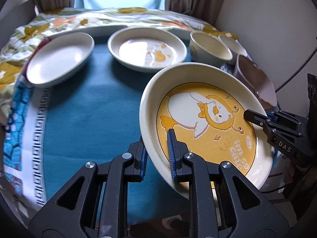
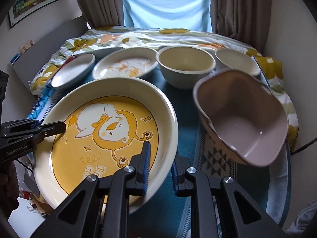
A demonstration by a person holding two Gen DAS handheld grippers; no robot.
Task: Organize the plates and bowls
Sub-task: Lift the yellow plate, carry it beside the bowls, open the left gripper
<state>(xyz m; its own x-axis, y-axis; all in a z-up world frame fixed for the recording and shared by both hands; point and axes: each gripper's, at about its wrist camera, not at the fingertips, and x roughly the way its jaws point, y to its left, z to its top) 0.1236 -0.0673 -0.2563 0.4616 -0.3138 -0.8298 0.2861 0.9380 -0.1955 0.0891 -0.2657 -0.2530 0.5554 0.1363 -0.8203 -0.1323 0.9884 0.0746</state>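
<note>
A large cream plate with a yellow duck picture (image 1: pixel 206 119) is held tilted above the teal cloth, gripped on both sides. My left gripper (image 1: pixel 156 152) is shut on its near-left rim. My right gripper (image 2: pixel 160 168) is shut on its right rim (image 2: pixel 111 136). Each gripper shows in the other's view, the right one (image 1: pixel 255 117) and the left one (image 2: pixel 53 129). Behind lie a plain white oval plate (image 1: pixel 59 57), a cream plate with orange marks (image 1: pixel 146 49), a cream bowl (image 2: pixel 185 65) and a smaller white bowl (image 2: pixel 236 61).
A mauve square-ish bowl (image 2: pixel 243 119) sits at the right on a patterned mat (image 2: pixel 214 158). The teal cloth (image 1: pixel 91 119) covers the table over a floral cloth (image 2: pixel 138 37). Curtains and a window stand behind. A wall is close on the right.
</note>
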